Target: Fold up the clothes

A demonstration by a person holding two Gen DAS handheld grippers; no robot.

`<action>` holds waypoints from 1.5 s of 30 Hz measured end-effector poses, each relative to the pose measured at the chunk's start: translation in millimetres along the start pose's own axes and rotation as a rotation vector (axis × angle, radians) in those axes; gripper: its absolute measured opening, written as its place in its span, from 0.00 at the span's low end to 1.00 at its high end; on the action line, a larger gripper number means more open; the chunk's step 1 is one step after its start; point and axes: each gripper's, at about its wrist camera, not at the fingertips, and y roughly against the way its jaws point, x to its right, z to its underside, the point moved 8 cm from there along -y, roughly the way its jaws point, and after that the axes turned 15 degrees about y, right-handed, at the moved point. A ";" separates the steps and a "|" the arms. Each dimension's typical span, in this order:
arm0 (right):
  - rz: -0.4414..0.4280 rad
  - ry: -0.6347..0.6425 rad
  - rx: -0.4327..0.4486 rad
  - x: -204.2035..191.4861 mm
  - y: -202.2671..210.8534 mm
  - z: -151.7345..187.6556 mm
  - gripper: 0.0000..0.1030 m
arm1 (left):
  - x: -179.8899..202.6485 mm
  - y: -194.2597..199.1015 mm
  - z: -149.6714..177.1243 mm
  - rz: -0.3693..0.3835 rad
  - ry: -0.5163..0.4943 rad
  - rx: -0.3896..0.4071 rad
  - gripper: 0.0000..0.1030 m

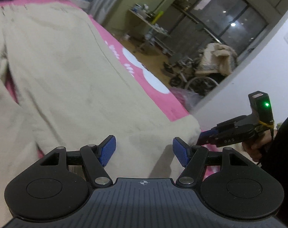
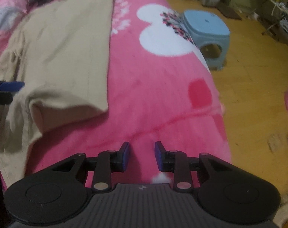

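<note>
2 grippers, left gripper (image 1: pixel 144 151) and right gripper (image 2: pixel 142 156), gape apart over beige garment (image 1: pixel 64 79).

Right tool (image 2: pixel 142 155) open over pink blanket (image 2: pixel 153 95); beige garment (image 2: pixel 64 47) left, blue stool (image 2: pixel 206 28) beyond.

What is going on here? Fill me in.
A person holds a claw in each hand, folding a beige garment spread on a pink blanket. The left claw is open, hovering over the garment's near edge with nothing between its pads. The right claw is also open and empty, over bare blanket beside the garment. One corner of the garment is turned over; neither claw grips fabric.
</note>
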 end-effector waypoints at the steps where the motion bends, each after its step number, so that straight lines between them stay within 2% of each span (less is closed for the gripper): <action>1: 0.016 0.004 -0.030 -0.4 2.4 2.9 0.30 | -1.1 -2.9 1.5 0.022 0.006 -0.017 0.64; 4: 0.097 0.090 -0.128 -14.4 25.1 -11.1 0.30 | -3.5 -9.7 5.1 0.056 -0.003 -0.069 0.66; 6: 0.136 0.132 -0.081 -27.0 45.0 -40.5 0.30 | -5.0 -12.8 6.9 0.053 -0.012 -0.104 0.66; 8: 0.174 0.173 -0.031 -39.6 65.3 -70.2 0.38 | -2.4 -14.3 7.8 0.046 -0.021 -0.159 0.68; 10: 0.192 0.121 0.040 -39.1 67.9 -91.8 0.40 | 2.1 -15.3 8.4 0.045 -0.037 -0.221 0.72; 13: 0.062 0.115 0.126 -35.2 38.3 -120.7 0.39 | 9.6 -22.3 10.1 0.037 -0.074 -0.304 0.80; 16: -0.047 0.137 0.229 -29.7 6.6 -161.1 0.39 | 19.2 -35.6 17.9 -0.015 -0.163 -0.350 0.84; 20: -0.214 0.105 0.380 -1.3 -33.5 -238.6 0.39 | 38.9 -49.8 35.7 -0.164 -0.302 -0.426 0.84; 23: -0.345 0.056 0.404 14.1 -60.6 -272.3 0.39 | 53.8 -59.1 47.4 -0.277 -0.407 -0.481 0.84; 25: -0.476 0.015 0.390 20.0 -77.5 -283.4 0.39 | 63.5 -65.3 54.2 -0.352 -0.476 -0.515 0.84; 28: -0.548 0.039 0.387 21.7 -97.3 -286.1 0.38 | 66.5 -83.8 60.8 -0.456 -0.551 -0.488 0.80; 31: -0.601 0.010 0.384 29.8 -110.0 -286.0 0.37 | 64.8 -86.6 63.5 -0.514 -0.520 -0.395 0.73; 33: -0.631 -0.023 0.386 36.9 -116.0 -287.1 0.32 | 68.5 -85.5 60.1 -0.536 -0.498 -0.331 0.64; 35: -0.629 -0.045 0.378 45.6 -116.2 -290.4 0.32 | 69.6 -79.6 60.9 -0.546 -0.484 -0.283 0.53; 36: -0.628 -0.056 0.374 50.0 -116.2 -292.1 0.32 | 69.7 -77.4 61.6 -0.551 -0.477 -0.263 0.51; 39: -0.634 -0.028 0.334 48.3 -122.5 -291.9 0.33 | 70.9 -75.6 65.2 -0.556 -0.467 -0.203 0.43; 41: -0.643 0.005 0.330 41.8 -122.9 -287.8 0.32 | 70.8 -72.2 66.3 -0.552 -0.443 -0.157 0.31; 42: -0.648 0.022 0.328 38.5 -123.1 -285.7 0.29 | 70.3 -70.6 66.4 -0.549 -0.426 -0.133 0.27; 43: -0.652 0.038 0.326 35.1 -123.3 -283.6 0.04 | 70.0 -68.7 65.1 -0.544 -0.402 -0.115 0.19; 44: -0.648 0.046 0.322 33.8 -123.1 -279.9 0.00 | 69.9 -66.7 63.7 -0.538 -0.377 -0.100 0.12; 45: -0.634 0.055 0.335 33.7 -120.7 -277.9 0.00 | 70.9 -64.7 61.5 -0.523 -0.344 -0.101 0.09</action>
